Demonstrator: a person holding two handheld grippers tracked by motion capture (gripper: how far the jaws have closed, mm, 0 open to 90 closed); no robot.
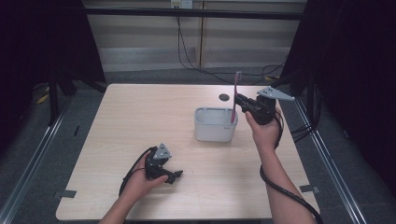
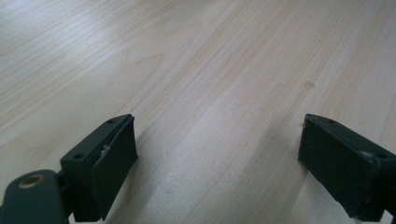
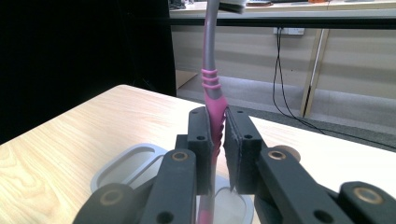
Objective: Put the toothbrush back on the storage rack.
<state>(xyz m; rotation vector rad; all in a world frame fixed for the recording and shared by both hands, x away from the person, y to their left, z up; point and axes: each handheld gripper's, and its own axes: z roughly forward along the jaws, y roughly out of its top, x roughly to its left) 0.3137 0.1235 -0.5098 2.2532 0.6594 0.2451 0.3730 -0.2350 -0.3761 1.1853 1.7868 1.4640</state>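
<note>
The left gripper (image 1: 176,176) lies low by the near edge with its jaws wide apart, while the right gripper (image 1: 237,99) is held up high, arm stretched forward, jaws squeezed together.

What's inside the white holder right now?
The pink toothbrush, clamped upright by the right gripper, dips its lower end into the white holder. The holder's walls hide its bottom.

Pink-and-grey toothbrush (image 1: 235,100) upright, bristle head up, handle pinched in the right gripper (image 1: 239,100), lower end dipping into the white compartmented holder (image 1: 215,130) mid-table, right of centre.
</note>
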